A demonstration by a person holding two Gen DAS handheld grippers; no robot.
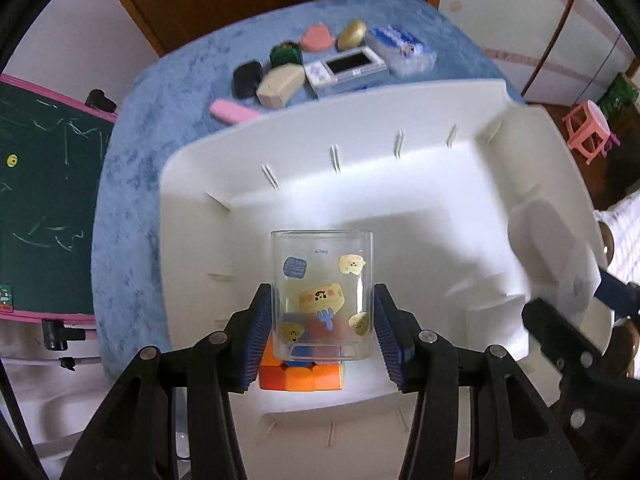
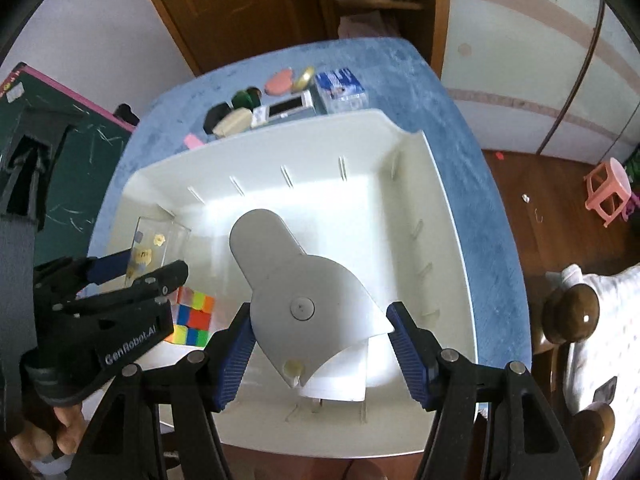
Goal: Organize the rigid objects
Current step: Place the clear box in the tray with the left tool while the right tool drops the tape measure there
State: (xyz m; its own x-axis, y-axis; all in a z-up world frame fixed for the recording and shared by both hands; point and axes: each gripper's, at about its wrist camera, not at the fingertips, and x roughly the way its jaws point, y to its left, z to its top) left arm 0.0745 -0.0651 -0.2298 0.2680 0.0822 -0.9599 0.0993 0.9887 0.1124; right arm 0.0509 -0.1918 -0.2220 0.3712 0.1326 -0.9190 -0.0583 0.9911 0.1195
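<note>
My left gripper (image 1: pixel 322 330) is shut on a clear plastic cup (image 1: pixel 322 294) with cartoon stickers, held inside the white bin (image 1: pixel 400 120) above a colourful puzzle cube (image 1: pixel 301 376). In the right wrist view the cup (image 2: pixel 154 246) and cube (image 2: pixel 192 316) sit at the bin's (image 2: pixel 452 240) left side, with the left gripper (image 2: pixel 132 272) on the cup. My right gripper (image 2: pixel 320 344) is shut on a white scoop-like tool (image 2: pixel 296 280) over the bin's near middle. The tool also shows at the right in the left wrist view (image 1: pixel 548 256).
Beyond the bin on the blue cloth (image 1: pixel 176 92) lie several small items: a pink case (image 1: pixel 232 111), a beige box (image 1: pixel 280 85), a black box (image 1: pixel 247 78), a white device (image 1: pixel 348 67), a tissue pack (image 1: pixel 402 49). A chalkboard (image 1: pixel 44 200) stands left; a pink stool (image 2: pixel 608 192) right.
</note>
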